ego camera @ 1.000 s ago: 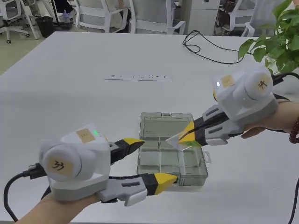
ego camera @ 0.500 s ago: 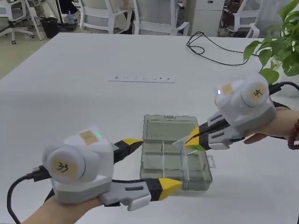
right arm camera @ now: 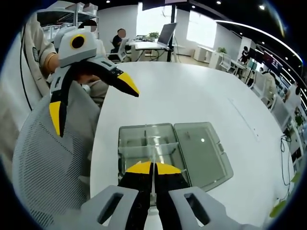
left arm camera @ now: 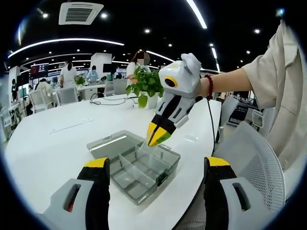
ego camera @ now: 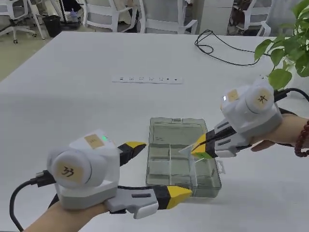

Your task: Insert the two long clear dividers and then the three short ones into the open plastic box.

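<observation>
The open clear plastic box (ego camera: 166,166) lies on the white table with its lid (ego camera: 176,128) folded flat at the far side; clear dividers stand inside it. My right gripper (ego camera: 199,148) is shut on a short clear divider (ego camera: 189,150), which hangs tilted over the right half of the box. In the right gripper view the shut jaws (right arm camera: 153,168) pinch the thin divider edge-on above the box (right arm camera: 144,143). My left gripper (ego camera: 157,169) stands open at the box's near left, nothing between its jaws. The left gripper view shows the box (left arm camera: 129,167) and the right gripper (left arm camera: 157,135) above it.
A white power strip (ego camera: 147,79) lies farther back on the table. A black cable (ego camera: 227,50) loops at the back right beside a green plant (ego camera: 287,48). Chairs (ego camera: 101,12) stand beyond the table's far edge. Bare table surrounds the box.
The head camera has shifted a little. The right gripper with the divider has sunk slightly toward the box's right half. The left gripper has barely moved and stays open.
</observation>
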`<move>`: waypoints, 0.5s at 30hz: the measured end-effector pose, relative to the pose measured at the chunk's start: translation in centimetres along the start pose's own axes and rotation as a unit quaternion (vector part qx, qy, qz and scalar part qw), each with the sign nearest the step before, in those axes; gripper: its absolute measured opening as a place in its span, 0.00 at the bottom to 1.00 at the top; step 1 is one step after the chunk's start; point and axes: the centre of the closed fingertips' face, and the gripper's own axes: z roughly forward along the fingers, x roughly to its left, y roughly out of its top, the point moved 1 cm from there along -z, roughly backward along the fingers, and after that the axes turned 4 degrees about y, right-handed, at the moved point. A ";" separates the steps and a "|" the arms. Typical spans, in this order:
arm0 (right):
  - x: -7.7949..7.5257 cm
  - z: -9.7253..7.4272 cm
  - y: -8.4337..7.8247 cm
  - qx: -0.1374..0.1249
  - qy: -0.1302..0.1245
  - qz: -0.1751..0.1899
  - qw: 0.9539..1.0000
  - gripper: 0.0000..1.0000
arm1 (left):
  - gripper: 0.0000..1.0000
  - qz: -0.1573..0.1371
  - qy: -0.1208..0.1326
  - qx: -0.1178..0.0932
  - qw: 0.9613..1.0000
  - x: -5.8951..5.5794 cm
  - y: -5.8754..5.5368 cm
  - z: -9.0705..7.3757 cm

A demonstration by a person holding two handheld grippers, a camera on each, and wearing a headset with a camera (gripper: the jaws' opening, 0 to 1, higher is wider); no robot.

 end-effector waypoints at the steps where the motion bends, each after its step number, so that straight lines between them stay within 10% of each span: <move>1: -0.3 0.1 -0.1 -0.001 0.002 0.002 1.000 0.03 | 0.81 0.001 0.000 0.001 1.000 0.0 0.0 0.0; 15: -0.3 1.3 0.1 0.020 0.010 -0.027 0.999 0.03 | 0.81 0.006 0.001 0.006 1.000 0.0 -0.2 0.1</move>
